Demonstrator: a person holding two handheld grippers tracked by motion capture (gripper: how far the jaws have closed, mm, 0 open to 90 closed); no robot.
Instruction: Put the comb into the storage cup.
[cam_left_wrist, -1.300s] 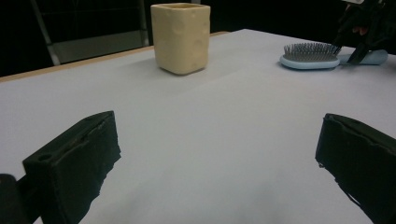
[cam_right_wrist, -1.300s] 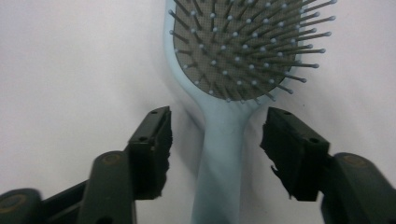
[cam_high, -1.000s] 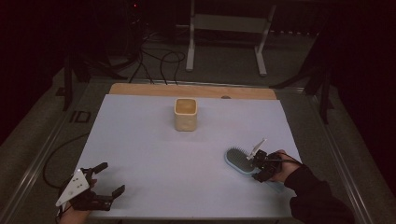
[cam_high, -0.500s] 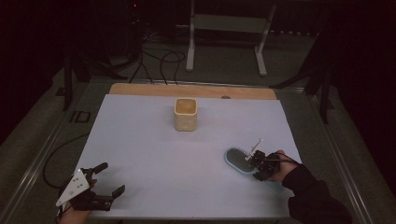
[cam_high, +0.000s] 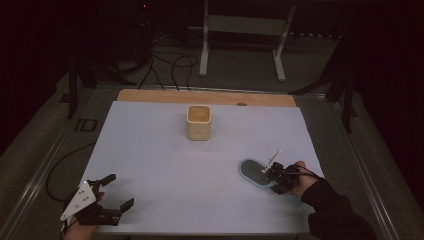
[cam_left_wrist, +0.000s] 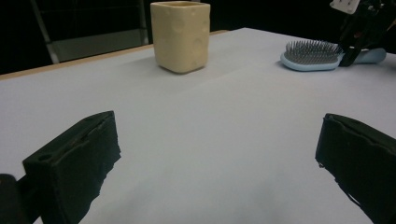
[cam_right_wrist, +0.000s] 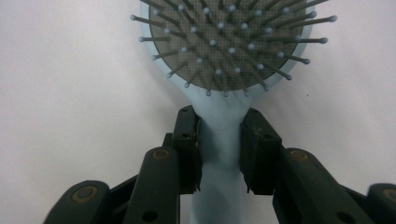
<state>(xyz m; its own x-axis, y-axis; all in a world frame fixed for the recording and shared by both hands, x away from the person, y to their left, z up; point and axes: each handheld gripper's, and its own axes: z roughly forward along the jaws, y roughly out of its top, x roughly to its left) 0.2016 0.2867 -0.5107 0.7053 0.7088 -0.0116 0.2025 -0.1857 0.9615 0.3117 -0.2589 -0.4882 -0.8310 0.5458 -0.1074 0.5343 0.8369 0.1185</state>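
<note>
**Right gripper view: jaws closed on a hairbrush handle**

Right gripper view put the right gripper closest of all, its two black jaws pressed against either side of the pale blue handle of a hairbrush. The jaws had just been closing, and the handle sat squeezed between the pads. Beyond them the oval head of the brush lay bristles up on the white table cover, its dark cushion studded with ball-tipped pins.

In the high view, the left gripper rested at the near left corner of the cover, jaws spread wide with nothing between them, a grey three-cornered plate on top. The left gripper view confirmed this: both black jaws stood far apart over bare white surface.

Farther in on the right side, the high view showed the right gripper at the hairbrush, with the person's dark sleeve coming in from the bottom edge. The brush head pointed toward the middle of the table.

Farthest back, near the centre of the far edge, stood an upright cream square cup, well apart from the brush. Behind it a strip of bare wooden table showed past the cover.
</note>
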